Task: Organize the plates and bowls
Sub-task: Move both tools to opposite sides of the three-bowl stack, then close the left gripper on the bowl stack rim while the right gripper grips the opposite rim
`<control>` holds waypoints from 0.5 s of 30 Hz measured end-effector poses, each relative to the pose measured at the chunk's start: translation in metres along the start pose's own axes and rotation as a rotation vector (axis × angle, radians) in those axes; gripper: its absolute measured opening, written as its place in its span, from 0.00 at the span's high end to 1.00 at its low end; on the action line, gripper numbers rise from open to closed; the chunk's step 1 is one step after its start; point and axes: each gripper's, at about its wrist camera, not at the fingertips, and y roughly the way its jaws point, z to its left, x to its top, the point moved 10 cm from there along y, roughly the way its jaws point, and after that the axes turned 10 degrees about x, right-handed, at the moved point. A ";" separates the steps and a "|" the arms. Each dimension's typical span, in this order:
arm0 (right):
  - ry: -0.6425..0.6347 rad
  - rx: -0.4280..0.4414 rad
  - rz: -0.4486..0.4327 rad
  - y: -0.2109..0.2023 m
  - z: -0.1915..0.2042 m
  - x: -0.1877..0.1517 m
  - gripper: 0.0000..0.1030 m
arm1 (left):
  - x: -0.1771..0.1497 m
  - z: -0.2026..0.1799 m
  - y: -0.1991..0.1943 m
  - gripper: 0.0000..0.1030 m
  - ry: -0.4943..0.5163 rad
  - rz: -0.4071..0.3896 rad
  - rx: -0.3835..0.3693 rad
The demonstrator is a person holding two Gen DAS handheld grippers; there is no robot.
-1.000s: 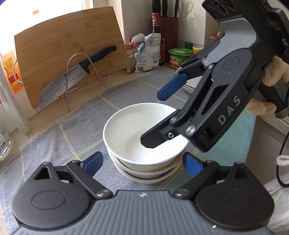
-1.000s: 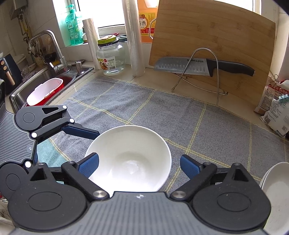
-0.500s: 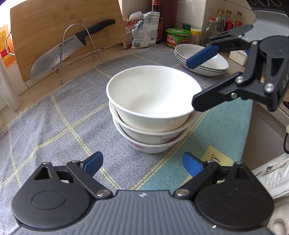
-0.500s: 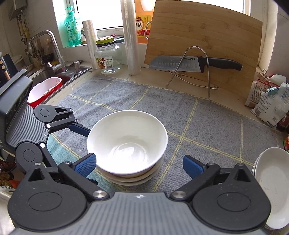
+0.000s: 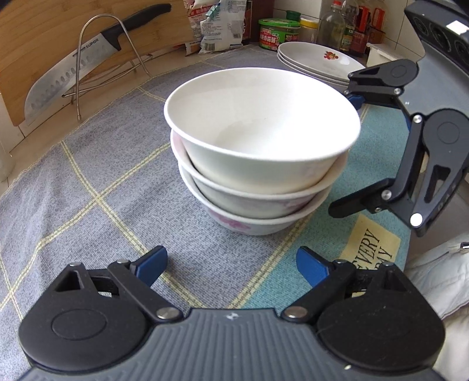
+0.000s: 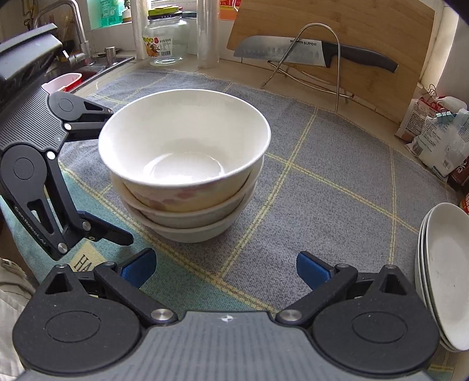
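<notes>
Three white bowls [image 5: 261,152] stand nested in one stack [image 6: 187,164] on the grey checked cloth; the lower ones have pink flower prints. My left gripper [image 5: 231,263] is open just short of the stack with nothing between its blue pads. In the right wrist view it [image 6: 121,175] flanks the stack's left side. My right gripper [image 6: 225,268] is also open and empty in front of the stack. Seen from the left wrist it [image 5: 343,155] stands beside the stack's right side, apart from it. A stack of white plates [image 5: 319,61] lies at the back right [image 6: 442,275].
A knife [image 6: 307,51] rests on a wire stand [image 5: 114,61] against a bamboo board [image 6: 337,35]. Food bags [image 5: 217,26] and jars [image 5: 278,33] line the back. A glass jar [image 6: 165,38] and the sink [image 6: 88,67] lie to the left. The counter edge runs by the teal cloth [image 5: 375,243].
Both grippers have sunk and drawn back from the bowls. The right gripper's fingers, close over the top bowl a second ago, now stand wider and clear of it. The stack shows from the side.
</notes>
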 end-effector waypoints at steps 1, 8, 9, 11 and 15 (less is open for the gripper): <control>-0.002 -0.003 0.005 0.005 -0.001 -0.001 0.00 | 0.000 0.000 0.001 0.08 0.007 -0.001 0.001; -0.039 0.017 0.016 0.022 0.002 -0.001 0.00 | 0.006 -0.002 0.007 0.05 0.040 -0.008 -0.002; -0.035 0.026 0.017 0.022 0.001 0.000 0.00 | 0.007 -0.002 0.008 0.03 0.041 -0.008 -0.004; -0.019 0.043 0.021 0.024 -0.001 0.000 0.00 | 0.008 -0.002 0.010 0.00 0.050 -0.009 -0.009; -0.040 0.061 0.011 0.024 -0.003 0.000 0.00 | 0.012 -0.004 0.011 0.00 0.069 -0.022 -0.024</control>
